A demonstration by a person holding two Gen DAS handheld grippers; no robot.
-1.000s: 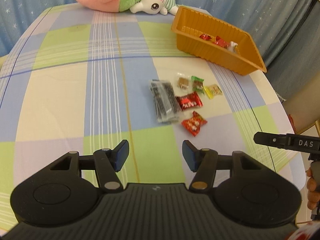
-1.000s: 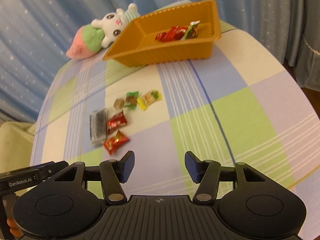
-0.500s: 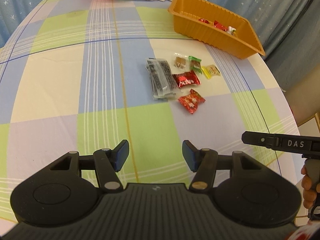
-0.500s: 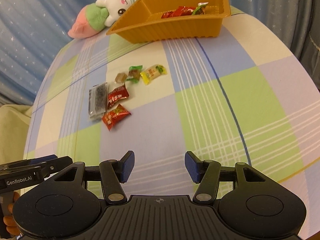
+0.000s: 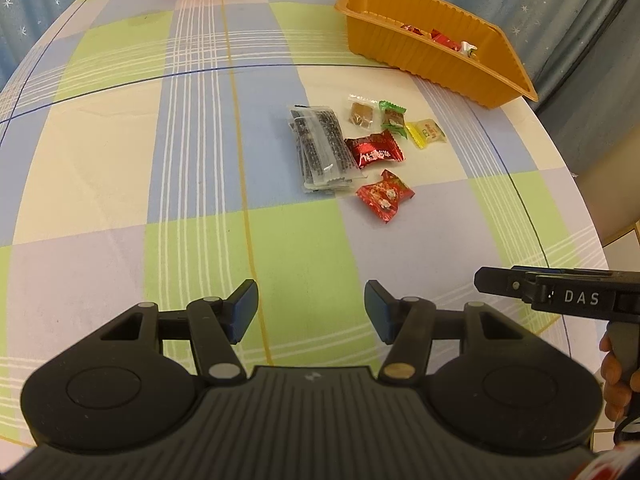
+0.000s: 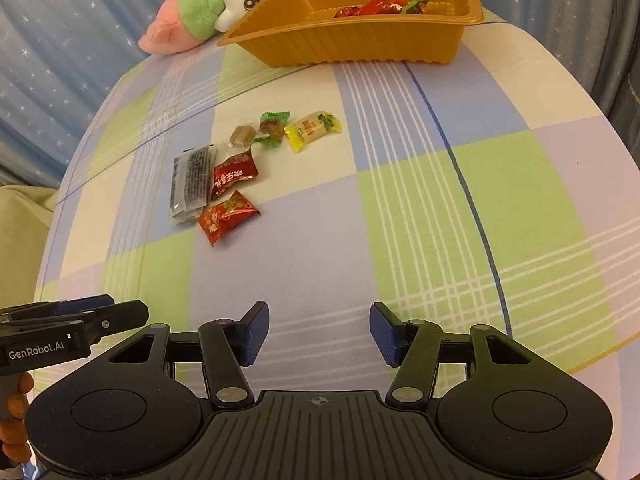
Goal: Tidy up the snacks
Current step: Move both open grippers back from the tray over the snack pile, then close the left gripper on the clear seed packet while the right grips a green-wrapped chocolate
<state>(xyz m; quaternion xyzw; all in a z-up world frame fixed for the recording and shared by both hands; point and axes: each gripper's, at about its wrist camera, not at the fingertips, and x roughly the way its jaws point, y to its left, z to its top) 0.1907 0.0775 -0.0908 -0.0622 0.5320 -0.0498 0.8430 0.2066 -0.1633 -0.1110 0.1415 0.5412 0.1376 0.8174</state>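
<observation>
Clearly both tongs, left [image 5: 311, 307] and right [image 6: 319, 333], stand half open and empty, well short of the loose snacks [image 5: 352, 152] on the desk [image 5: 120, 140]. From the left tongs the cluster lies ahead, slightly right; from the right, ahead-left, about equally near, with the orange tray [image 6: 360, 40] beyond.

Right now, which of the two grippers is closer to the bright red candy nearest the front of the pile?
Left, though only slightly. The left gripper sits just left of the red candy, while the right gripper sits further off to its right. Both hover short of it, open.

Orange tray [image 5: 420, 54]; checked pastel tablecloth [image 5: 120, 140]; blue starred curtain [image 6: 52, 40].
</observation>
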